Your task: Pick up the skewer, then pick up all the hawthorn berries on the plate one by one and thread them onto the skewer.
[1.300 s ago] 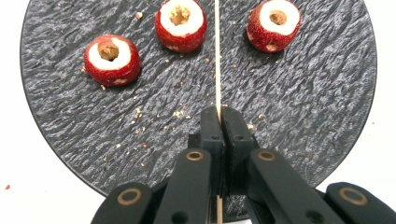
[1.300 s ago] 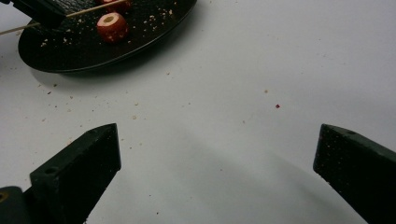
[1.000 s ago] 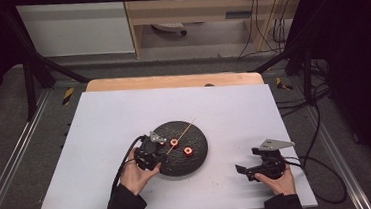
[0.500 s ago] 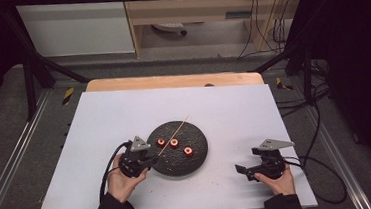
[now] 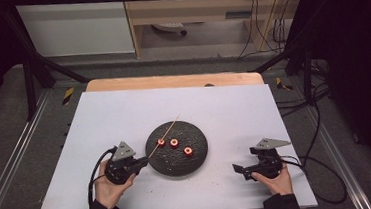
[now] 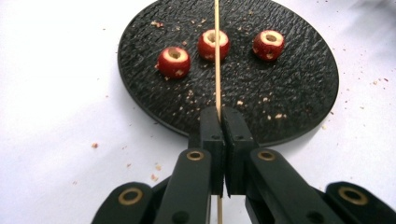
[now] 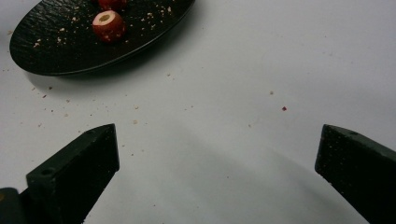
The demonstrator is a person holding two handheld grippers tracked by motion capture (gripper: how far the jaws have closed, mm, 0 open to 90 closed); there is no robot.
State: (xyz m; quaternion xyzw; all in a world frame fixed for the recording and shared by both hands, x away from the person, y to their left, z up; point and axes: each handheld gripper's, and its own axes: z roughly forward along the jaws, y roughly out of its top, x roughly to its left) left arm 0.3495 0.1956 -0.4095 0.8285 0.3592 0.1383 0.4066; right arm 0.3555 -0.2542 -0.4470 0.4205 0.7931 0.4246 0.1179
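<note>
The left gripper (image 6: 219, 122) had its jaws clamped on a thin wooden skewer (image 6: 216, 56) reaching over the black plate (image 5: 197, 156) mid-tabletop, while the right gripper (image 5: 243, 169), near the front right corner, held its jaws wide apart, empty.

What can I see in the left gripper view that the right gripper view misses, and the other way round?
The left gripper view has the skewer pinched in the closed left claw, with three red fruits lined up behind it. The right gripper view has the open right claw, jaws wide apart over bare white table. Both share the black plate, crumbs and at least one fruit.
</note>
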